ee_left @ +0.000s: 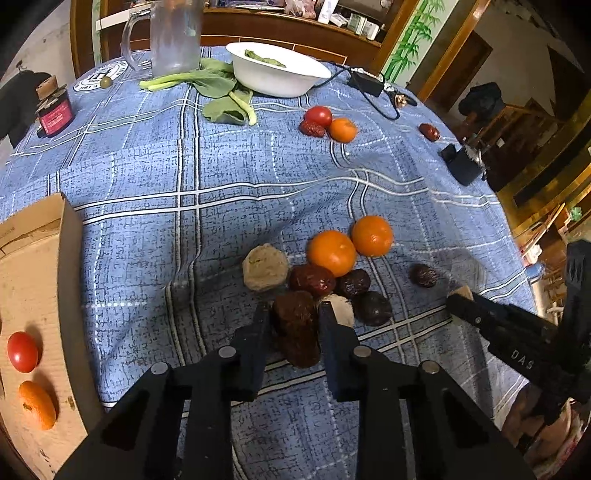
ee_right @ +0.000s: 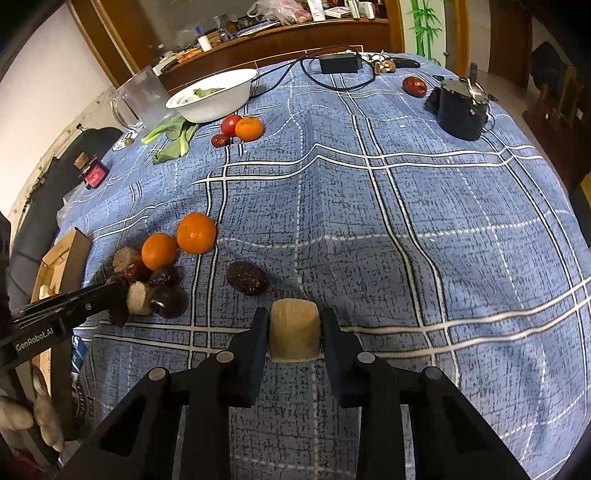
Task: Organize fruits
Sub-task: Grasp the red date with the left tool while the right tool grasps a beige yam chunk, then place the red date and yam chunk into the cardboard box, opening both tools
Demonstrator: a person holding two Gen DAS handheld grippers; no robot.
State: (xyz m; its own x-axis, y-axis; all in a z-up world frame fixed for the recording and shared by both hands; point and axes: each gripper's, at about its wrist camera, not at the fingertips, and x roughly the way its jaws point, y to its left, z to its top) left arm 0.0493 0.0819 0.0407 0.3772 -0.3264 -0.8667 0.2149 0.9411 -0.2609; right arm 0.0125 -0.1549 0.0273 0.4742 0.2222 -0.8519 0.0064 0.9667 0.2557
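Observation:
My left gripper (ee_left: 293,312) is shut on a brown date (ee_left: 297,334), low over the blue checked cloth. Just beyond it lie two oranges (ee_left: 332,253), a tan lump (ee_left: 265,266) and several dark dates (ee_left: 312,280). A cardboard box (ee_left: 33,295) at the left holds a tomato (ee_left: 23,351) and an orange (ee_left: 37,405). My right gripper (ee_right: 294,317) is shut on a tan block (ee_right: 294,329) and also shows in the left wrist view (ee_left: 461,295). A lone dark date (ee_right: 246,277) lies ahead of it. The fruit pile (ee_right: 159,273) is to its left.
At the far side are a white bowl (ee_left: 277,70) with greens, a glass jug (ee_left: 175,35), leafy stalks (ee_left: 214,88), a tomato, orange and date group (ee_left: 327,123), a lone date (ee_right: 414,86), a black charger (ee_right: 340,62), a dark device (ee_right: 461,107) and a small jar (ee_left: 53,112).

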